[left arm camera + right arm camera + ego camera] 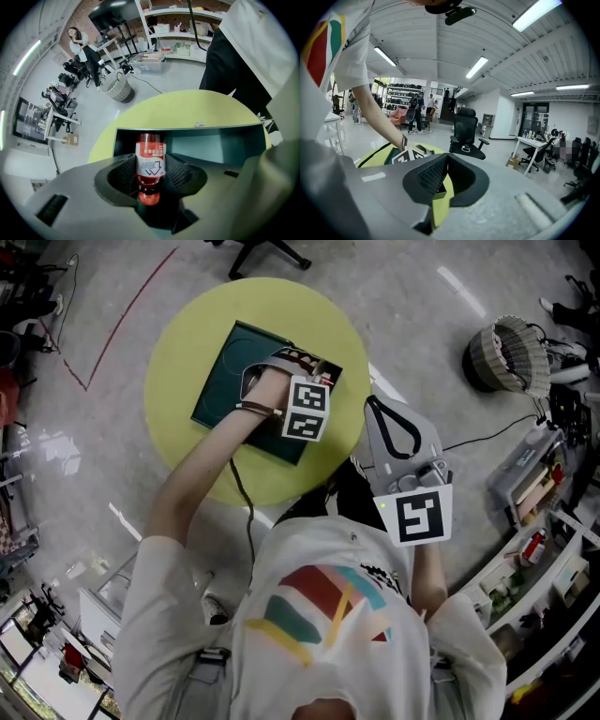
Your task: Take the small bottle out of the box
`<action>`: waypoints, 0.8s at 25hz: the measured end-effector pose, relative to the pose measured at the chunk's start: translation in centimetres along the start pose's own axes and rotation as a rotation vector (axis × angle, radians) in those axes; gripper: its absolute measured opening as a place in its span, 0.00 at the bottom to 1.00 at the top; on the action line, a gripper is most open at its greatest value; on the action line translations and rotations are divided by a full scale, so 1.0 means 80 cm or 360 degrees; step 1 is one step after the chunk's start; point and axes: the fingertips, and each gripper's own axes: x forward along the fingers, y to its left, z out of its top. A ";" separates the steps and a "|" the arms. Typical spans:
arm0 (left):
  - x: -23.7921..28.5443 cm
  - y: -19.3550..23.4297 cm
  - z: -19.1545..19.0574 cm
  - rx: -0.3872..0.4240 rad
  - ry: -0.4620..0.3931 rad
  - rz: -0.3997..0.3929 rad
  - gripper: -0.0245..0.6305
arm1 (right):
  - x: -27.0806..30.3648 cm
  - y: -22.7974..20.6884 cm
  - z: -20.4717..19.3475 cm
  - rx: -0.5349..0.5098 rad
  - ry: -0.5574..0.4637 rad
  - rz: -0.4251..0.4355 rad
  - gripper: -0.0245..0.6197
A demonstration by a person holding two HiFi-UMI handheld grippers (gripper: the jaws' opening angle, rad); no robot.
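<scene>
Clamping small bottle [150,157], red, white label | left hand-held gripper [151,165] | right hand-held gripper [444,161] closed

left jaws clamped, right jaws empty

our left arm [202,474] reaches out nearly straight. our left gripper [150,168] has its jaws pressed on the small bottle [150,157], with a ribbed pad [180,171] at each side of it. our right gripper [446,164] is carried on a bent right arm [429,568], its jaws met at the tips with nothing between them.
</scene>
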 end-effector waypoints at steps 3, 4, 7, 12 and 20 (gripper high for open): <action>0.004 -0.001 0.001 0.0022 0.0017 -0.0010 0.35 | -0.001 -0.002 -0.002 -0.0004 -0.0001 0.0000 0.04; 0.004 -0.001 0.001 0.0016 0.0015 -0.0016 0.35 | -0.001 -0.003 -0.003 -0.0004 0.0004 0.0001 0.04; 0.005 -0.001 0.000 0.0009 0.0017 -0.0030 0.35 | 0.001 -0.002 -0.009 0.0000 0.0023 0.0006 0.04; 0.005 0.001 -0.001 -0.0035 -0.0005 -0.0013 0.34 | 0.003 -0.003 -0.010 0.0004 0.0025 0.0017 0.04; -0.001 0.000 -0.002 -0.0093 0.0005 0.0007 0.34 | 0.001 -0.004 -0.001 -0.0023 -0.0008 0.0025 0.04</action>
